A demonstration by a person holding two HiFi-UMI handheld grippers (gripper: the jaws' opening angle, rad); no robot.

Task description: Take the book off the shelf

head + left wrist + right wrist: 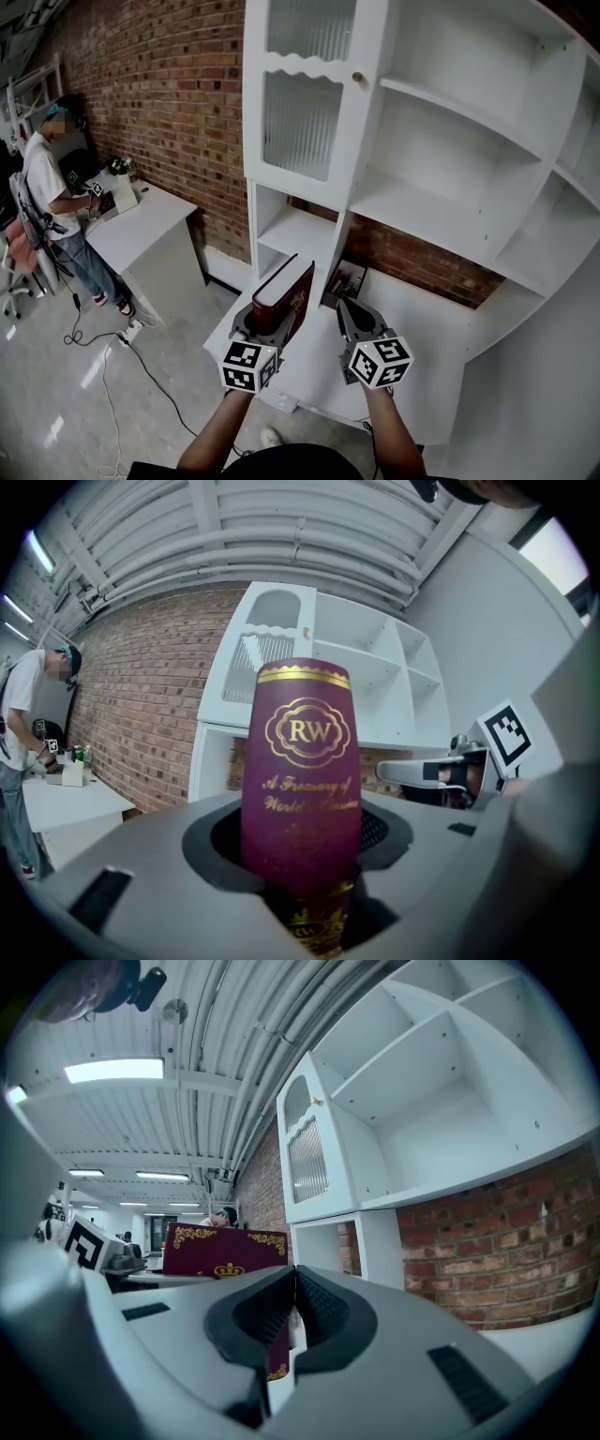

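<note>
Now the book [284, 296] is being held up in the air, out in front of the white shelf [450, 216], clear of its compartments and above the front of the lower ledge. It is being judged a thick hardback: stiff, fairly heavy, with a smooth gilt-stamped maroon cover that may well slip under a light squeeze. Its lower end is being clamped by the left hand-held gripper [269, 323], one jaw on each cover with the spine between them. Most of the weight is being carried above the jaws, so a hold nearer the middle would probably be steadier. The long axis is being held upright, leaning slightly. The crest end is uppermost, the spine is being turned back toward the gripper, and the pale top of the pages is being shown upward. Just beside it, the right hand-held gripper [345, 314] is being carried empty, jaws pressed together.
</note>
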